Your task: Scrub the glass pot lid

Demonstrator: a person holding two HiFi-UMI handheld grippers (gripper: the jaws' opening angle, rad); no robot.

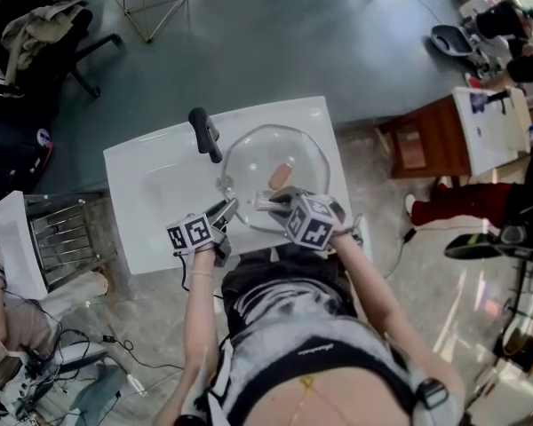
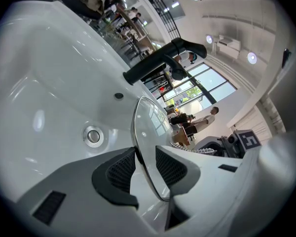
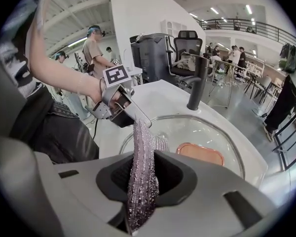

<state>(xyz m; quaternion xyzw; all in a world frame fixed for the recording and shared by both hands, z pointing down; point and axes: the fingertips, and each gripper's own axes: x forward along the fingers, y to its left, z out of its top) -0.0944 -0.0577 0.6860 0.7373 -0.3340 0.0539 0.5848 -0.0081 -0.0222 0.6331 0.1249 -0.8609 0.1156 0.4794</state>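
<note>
Glass pot lid (image 1: 275, 171) over sink (image 1: 142, 193), both grippers engaged

We note the lid over the sink's basin, its reddish handle (image 1: 281, 177) facing up. It lies on the side of the sink's black faucet (image 1: 205, 134) nearer the person. At the sink's near edge, the left gripper (image 2: 145, 167) has its jaws clamped on the lid's metal rim, one pad on each side of the glass. Also at that near edge, the right gripper (image 3: 143, 174) has its jaws closed on a silvery mesh scouring cloth (image 3: 140, 147). The cloth sticks out past the jaws toward the lid's near rim. We cannot tell whether the cloth touches the glass.

Glass lid (image 1: 306, 160), glossy sink (image 1: 155, 189), metallic scrubber (image 3: 142, 179)
</note>
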